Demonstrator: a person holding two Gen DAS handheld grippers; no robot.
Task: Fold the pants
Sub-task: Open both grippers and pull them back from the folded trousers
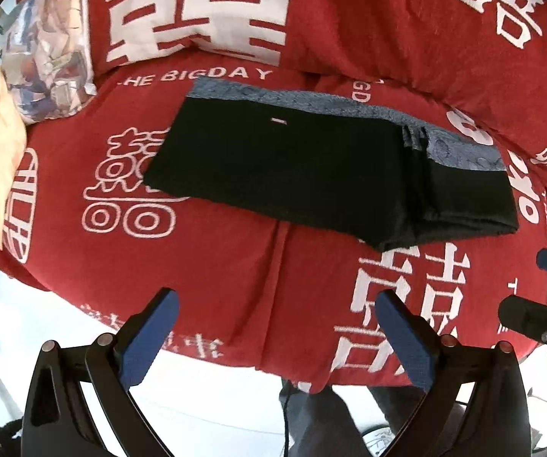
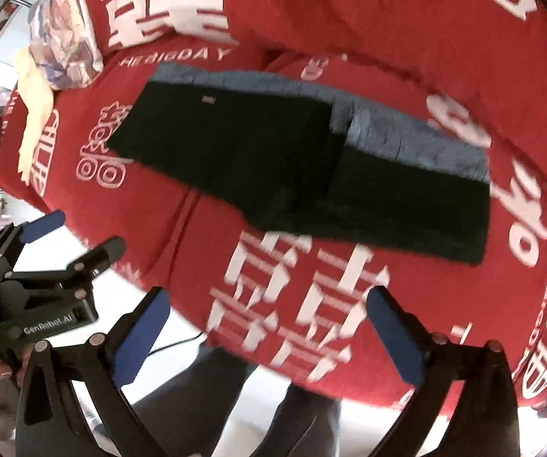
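Note:
The black pants [image 1: 311,175] lie folded into a flat oblong on the red cover [image 1: 216,266], their blue-grey waistband [image 1: 311,101] along the far edge. In the right wrist view the pants [image 2: 273,167] look the same, with the waistband [image 2: 407,141] folded over at the right. My left gripper [image 1: 277,304] hangs open above the sofa's near edge, short of the pants, with nothing between its blue pads [image 1: 147,339]. My right gripper [image 2: 269,301] is likewise open and holds nothing. Each gripper shows in the other's view: the right gripper [image 1: 532,289] at the right edge, the left gripper [image 2: 83,234] at the left.
A patterned pillow [image 1: 48,45] and a pale yellow cloth [image 1: 3,144] sit at the far left of the sofa. A red cushion with white characters [image 1: 197,11] stands behind the pants. Below the sofa's edge are white floor [image 1: 205,400], a person's trouser legs [image 2: 197,400] and a thin cable [image 1: 287,411].

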